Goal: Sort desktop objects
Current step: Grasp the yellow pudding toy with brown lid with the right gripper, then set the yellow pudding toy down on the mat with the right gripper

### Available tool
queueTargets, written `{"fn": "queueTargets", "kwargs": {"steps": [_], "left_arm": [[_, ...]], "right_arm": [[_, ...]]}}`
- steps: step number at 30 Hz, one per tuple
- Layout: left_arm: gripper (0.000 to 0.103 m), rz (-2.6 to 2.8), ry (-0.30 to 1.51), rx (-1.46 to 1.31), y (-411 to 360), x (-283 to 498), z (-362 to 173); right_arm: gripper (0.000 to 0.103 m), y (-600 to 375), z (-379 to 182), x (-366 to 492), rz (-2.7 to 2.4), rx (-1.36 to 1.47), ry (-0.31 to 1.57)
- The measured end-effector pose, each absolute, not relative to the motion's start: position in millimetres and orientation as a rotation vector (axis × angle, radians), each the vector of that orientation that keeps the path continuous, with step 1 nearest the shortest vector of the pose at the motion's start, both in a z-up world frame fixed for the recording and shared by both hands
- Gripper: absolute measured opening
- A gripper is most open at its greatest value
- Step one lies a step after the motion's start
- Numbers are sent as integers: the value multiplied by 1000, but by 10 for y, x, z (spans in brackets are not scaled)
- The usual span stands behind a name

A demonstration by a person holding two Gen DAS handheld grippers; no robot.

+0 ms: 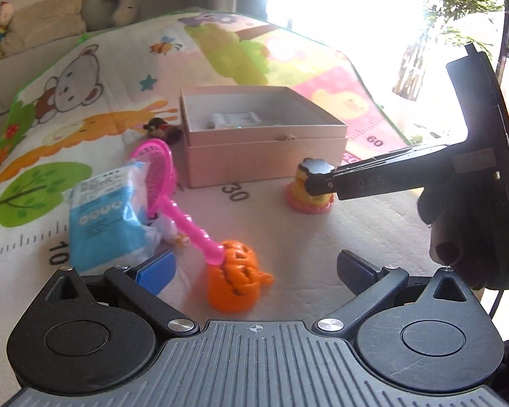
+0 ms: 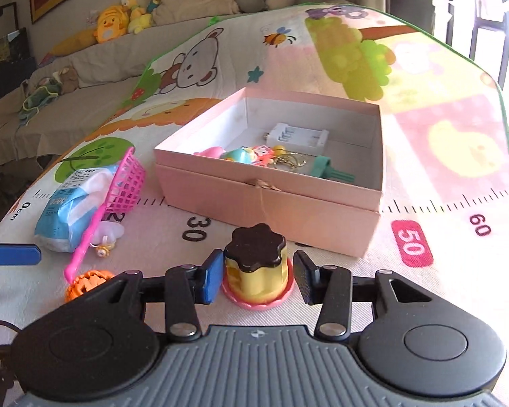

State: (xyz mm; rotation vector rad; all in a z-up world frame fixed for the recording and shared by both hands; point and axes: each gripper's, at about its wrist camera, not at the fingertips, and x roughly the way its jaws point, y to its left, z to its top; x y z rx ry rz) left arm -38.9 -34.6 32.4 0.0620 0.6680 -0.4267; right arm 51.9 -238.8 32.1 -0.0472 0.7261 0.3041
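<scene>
On the desk (image 2: 424,291), just in front of the pink box (image 2: 268,203), the right tool (image 2: 258,276) is straddling the pudding toy (image 2: 256,264). The blue pad (image 2: 213,276) looks to be touching its side; the black pad (image 2: 303,278) is sitting just clear, so not clamped, nothing gripped. The toy is resting upright on its pink base, likely next for the box. The tool is coming in low and tilted down, probably so the pads meet the yellow body under the brown cap.

The left tool (image 1: 254,266) is standing wide, gripping nothing, above the orange pumpkin (image 1: 236,276), probably lining up the next pick. The pink net (image 1: 166,183) is lying with its handle end on the pumpkin and its hoop propped on the blue packet (image 1: 101,217), so lifting the pumpkin may drag the net.

The box is sitting lidless with small things already inside: white holder (image 2: 297,135), keyrings (image 2: 254,156), teal piece (image 2: 329,169). It looks like the sorting bin.
</scene>
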Motion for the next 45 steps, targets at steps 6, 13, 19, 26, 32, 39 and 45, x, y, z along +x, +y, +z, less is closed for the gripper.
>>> {"fn": "queueTargets", "kwargs": {"steps": [6,13,19,26,32,39,45], "left_arm": [[103,-332,738,26,-384,30,183],[103,-190,748,59,-186,182,151],[103,-28,686,159,41,160,207],[103,-129,642,75,186,-135,408],[103,-314,707,88,-242,-372,242],[85,-332,747,96,-414,-265,74],[85,-261,730,124,-308,-231,51]], "right_arm": [[62,-2665,170,377,248,43,747],[76,-2509,50,281,243,-41,714],[79,-2495,44,283,247,-48,714],[83,-2517,44,284,241,-31,712],[84,-2510,44,280,251,-36,711],[84,-2514,41,287,248,-29,711],[84,-2497,35,280,249,-43,712]]}}
